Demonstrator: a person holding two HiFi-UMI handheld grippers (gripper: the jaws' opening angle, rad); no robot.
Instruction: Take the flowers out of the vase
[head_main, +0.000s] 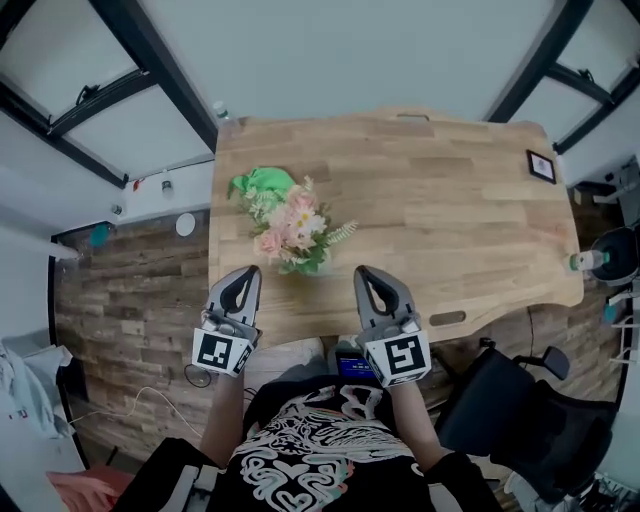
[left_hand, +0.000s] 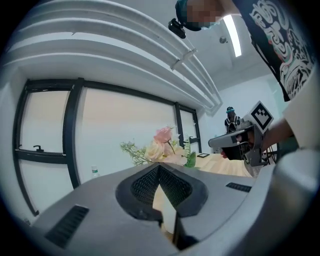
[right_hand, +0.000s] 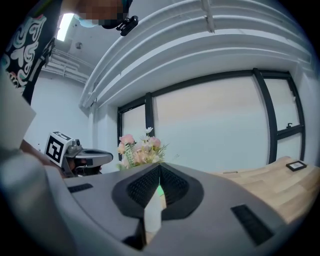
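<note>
A bunch of pink and cream flowers with green sprigs stands on the wooden table, left of its middle; the vase under it is hidden by the blooms. My left gripper is shut and empty at the table's near edge, just left of the bunch. My right gripper is shut and empty at the same edge, to the right of it. The flowers rise beyond the jaws in the left gripper view, and the flowers show ahead and left in the right gripper view.
A green cloth-like thing lies behind the flowers. A small black-framed card sits at the table's far right corner. A plastic bottle stands by the far left corner. A black office chair is at the near right. Large windows lie beyond the table.
</note>
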